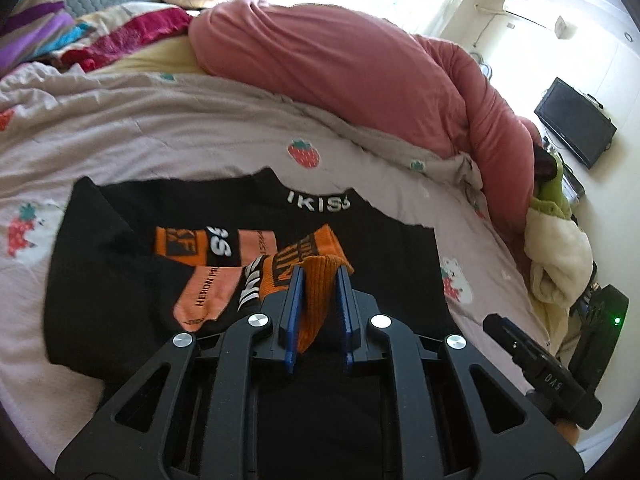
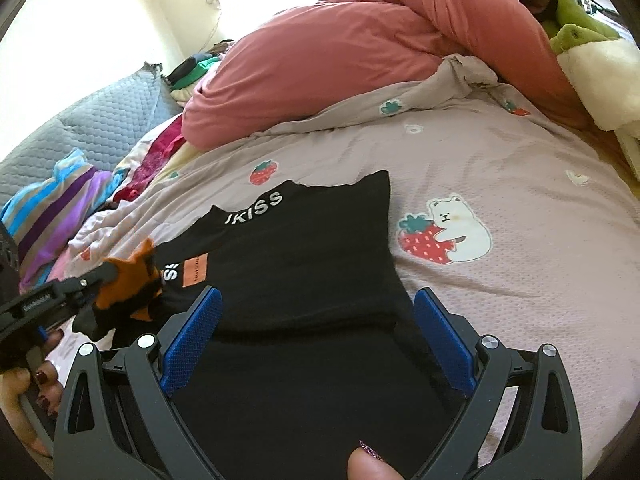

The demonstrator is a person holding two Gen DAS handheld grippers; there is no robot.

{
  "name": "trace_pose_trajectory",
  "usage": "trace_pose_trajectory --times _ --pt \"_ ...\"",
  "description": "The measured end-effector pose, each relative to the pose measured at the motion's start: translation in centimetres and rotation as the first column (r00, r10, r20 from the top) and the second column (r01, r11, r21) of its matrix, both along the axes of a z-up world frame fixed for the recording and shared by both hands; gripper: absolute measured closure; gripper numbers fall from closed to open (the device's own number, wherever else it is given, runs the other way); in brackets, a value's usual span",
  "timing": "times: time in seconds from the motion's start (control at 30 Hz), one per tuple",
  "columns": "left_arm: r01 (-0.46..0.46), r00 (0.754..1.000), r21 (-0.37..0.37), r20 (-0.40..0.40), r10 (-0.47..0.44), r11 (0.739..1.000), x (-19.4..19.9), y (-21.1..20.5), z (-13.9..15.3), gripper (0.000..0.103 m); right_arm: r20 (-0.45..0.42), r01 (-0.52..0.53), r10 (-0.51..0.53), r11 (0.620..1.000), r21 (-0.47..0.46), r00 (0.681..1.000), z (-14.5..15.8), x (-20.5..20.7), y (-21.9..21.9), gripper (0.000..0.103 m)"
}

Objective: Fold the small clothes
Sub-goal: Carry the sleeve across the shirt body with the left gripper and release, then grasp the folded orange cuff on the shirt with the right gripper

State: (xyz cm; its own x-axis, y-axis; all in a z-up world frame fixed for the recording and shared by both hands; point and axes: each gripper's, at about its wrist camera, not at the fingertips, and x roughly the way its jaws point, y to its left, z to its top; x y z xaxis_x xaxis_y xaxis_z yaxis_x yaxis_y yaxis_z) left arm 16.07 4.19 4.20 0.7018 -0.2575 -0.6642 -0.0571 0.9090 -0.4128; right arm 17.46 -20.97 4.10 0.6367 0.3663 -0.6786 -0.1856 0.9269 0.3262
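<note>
A black garment (image 1: 132, 248) with white "IKISS" lettering and orange patches lies flat on the bed; it also shows in the right wrist view (image 2: 304, 256). My left gripper (image 1: 320, 276) is shut on an orange knitted piece (image 1: 316, 300), held just above the garment. In the right wrist view that gripper (image 2: 108, 276) and the orange piece (image 2: 132, 280) sit at the left. My right gripper (image 2: 316, 300) is open and empty, its blue pads (image 2: 196, 332) either side of the garment's near part.
The pink strawberry-print bedsheet (image 2: 500, 160) spreads around the garment. A rolled red duvet (image 1: 340, 60) lies behind, striped bedding (image 1: 40, 28) at the far left, a green and cream plush (image 2: 592, 52) at the right. A dark monitor (image 1: 572, 120) stands beyond the bed.
</note>
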Motion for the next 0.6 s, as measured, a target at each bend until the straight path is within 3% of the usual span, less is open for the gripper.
trace_pose_trajectory --times 0.17,0.3,0.4,0.6 --pt "0.036 0.999 -0.029 -0.011 -0.037 0.999 0.2 -0.1 -0.6 0.076 -0.011 0.0 0.0 1.0 -0.008 1.0 -0.3 0.2 0.2 0.007" --pt "0.043 0.999 -0.023 -0.009 -0.043 0.999 0.1 0.3 -0.6 0.074 -0.016 -0.031 0.031 0.999 -0.021 0.999 -0.7 0.2 1.6 0.007" --pt "0.021 1.0 0.0 -0.013 -0.021 1.0 0.2 1.3 -0.5 0.07 -0.027 -0.068 0.068 0.997 -0.03 0.997 -1.0 0.1 3.3 0.007" --pt "-0.047 0.999 0.079 -0.012 0.048 0.996 0.2 4.1 -0.3 0.051 -0.045 -0.183 0.181 0.982 -0.049 0.983 -1.9 0.0 8.2 0.007"
